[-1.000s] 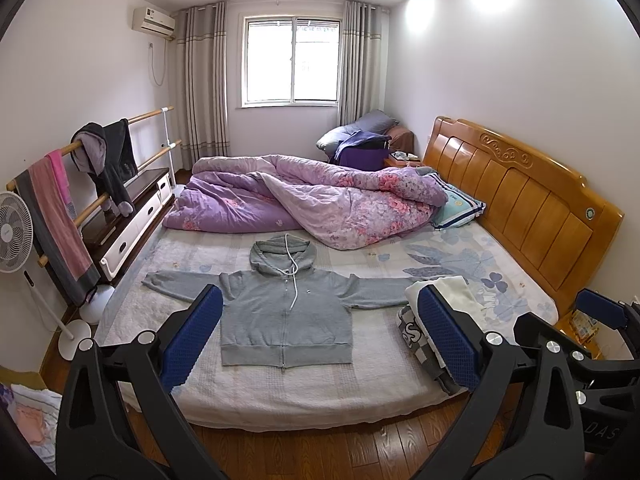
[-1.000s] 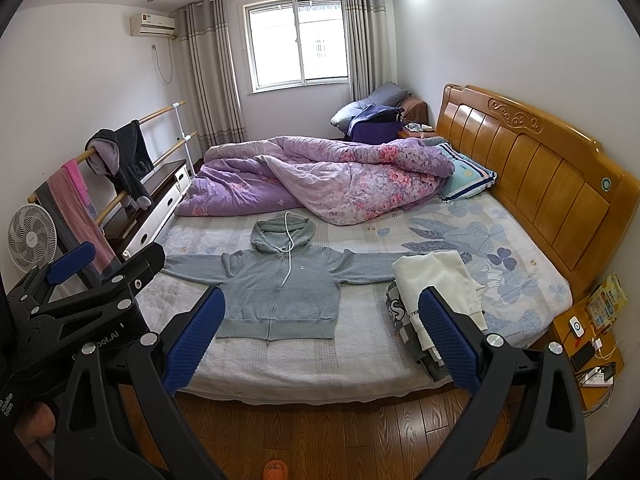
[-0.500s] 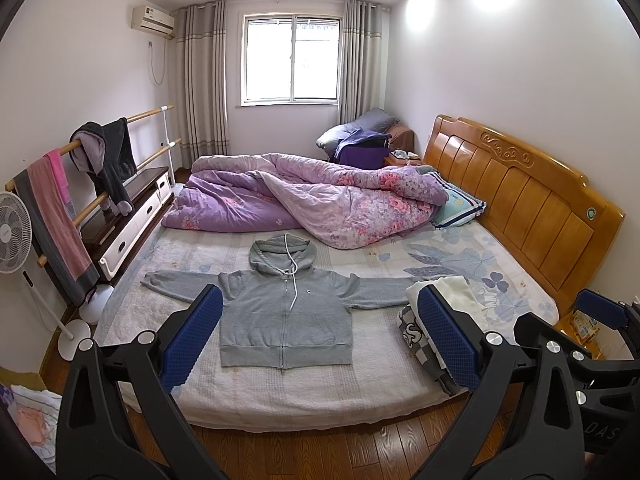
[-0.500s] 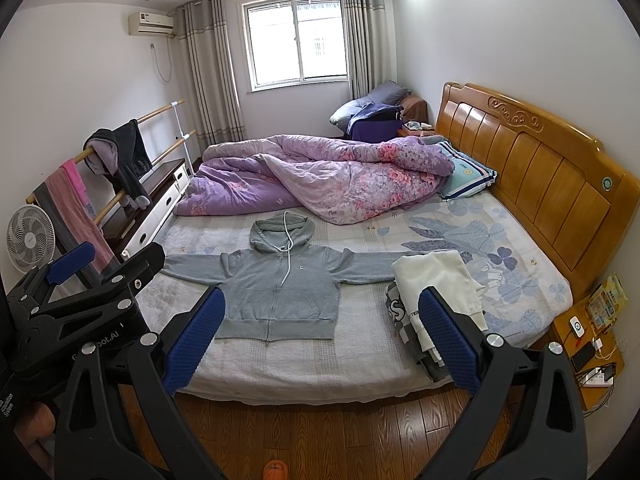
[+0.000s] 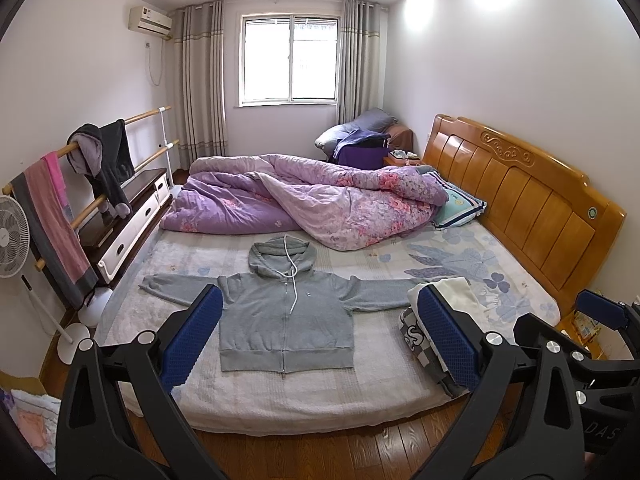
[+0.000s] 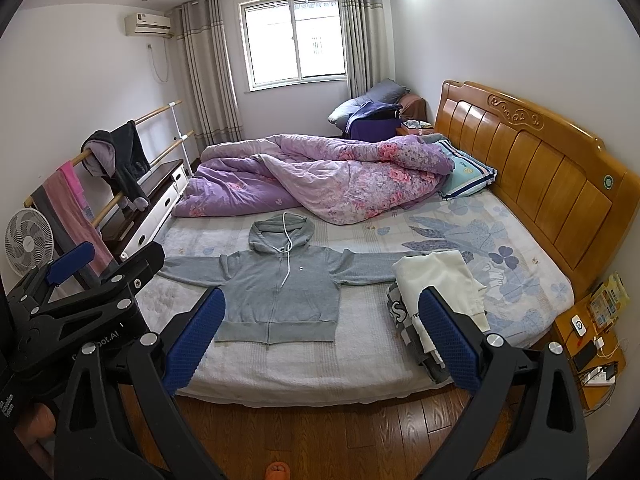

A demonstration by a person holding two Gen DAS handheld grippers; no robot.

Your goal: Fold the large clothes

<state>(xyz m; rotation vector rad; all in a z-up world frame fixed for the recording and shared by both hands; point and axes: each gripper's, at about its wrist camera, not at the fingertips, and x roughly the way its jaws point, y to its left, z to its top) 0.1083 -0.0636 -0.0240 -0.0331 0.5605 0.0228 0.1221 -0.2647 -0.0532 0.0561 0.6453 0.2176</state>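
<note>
A purple quilt [image 5: 304, 196] lies bunched on the bed [image 5: 520, 280]; a fan [image 5: 12, 236] stands beside a clothes rail [image 5: 148, 114].

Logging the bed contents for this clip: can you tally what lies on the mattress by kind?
Hoodie, grey, spread flat, sleeves out: 1
Stack of folded clothes, cream piece on top: 1
Quilt, purple floral: 1
Pillow, striped: 1
Total: 4
Both the left gripper and right gripper are open and hold nothing.
</note>
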